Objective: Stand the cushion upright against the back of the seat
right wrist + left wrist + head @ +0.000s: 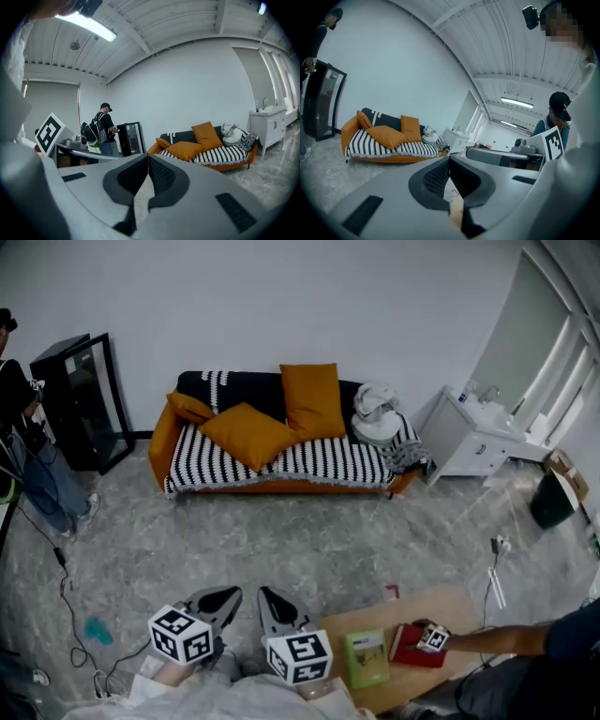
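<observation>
My hands are cut off below. Left fingers point(436, 178) and right fingers point(161, 176) sit closed, empty; the cushion point(248, 434) lies well ahead on the sofa point(328, 462).

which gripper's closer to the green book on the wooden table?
Right. The green book lies just to the right of the right gripper. The left gripper is on the right gripper's other side, farther from the book.
</observation>
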A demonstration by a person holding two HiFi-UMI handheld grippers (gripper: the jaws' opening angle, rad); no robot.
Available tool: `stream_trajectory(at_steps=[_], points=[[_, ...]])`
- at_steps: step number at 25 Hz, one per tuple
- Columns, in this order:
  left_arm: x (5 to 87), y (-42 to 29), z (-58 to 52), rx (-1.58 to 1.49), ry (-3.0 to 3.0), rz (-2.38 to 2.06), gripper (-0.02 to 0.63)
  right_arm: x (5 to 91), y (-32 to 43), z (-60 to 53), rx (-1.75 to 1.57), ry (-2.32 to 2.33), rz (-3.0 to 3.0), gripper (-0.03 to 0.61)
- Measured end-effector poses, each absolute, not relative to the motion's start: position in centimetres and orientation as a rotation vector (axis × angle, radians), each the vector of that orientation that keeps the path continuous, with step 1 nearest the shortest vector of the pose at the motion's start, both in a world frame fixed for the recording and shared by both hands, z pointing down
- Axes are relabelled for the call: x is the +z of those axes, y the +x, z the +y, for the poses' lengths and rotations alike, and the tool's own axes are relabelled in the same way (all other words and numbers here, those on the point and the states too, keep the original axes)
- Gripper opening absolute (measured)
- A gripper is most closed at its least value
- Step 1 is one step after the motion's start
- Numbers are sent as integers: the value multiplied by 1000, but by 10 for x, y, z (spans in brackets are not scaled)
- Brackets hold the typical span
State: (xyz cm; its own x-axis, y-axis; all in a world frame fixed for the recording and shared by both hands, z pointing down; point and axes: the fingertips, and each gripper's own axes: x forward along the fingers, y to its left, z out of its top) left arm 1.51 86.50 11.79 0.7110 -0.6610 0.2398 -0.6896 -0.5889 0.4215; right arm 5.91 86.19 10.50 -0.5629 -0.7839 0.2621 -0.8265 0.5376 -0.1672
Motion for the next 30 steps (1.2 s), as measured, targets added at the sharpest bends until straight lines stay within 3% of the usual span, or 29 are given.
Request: stream_trajectory(at_steps=[14,30], points=[[144,22,822,71,2375,-996,8,132,52,819,467,1272,-2610,13],[119,-23,603,106,2518,-871,8,106,13,596,369,1503,-2551,12]])
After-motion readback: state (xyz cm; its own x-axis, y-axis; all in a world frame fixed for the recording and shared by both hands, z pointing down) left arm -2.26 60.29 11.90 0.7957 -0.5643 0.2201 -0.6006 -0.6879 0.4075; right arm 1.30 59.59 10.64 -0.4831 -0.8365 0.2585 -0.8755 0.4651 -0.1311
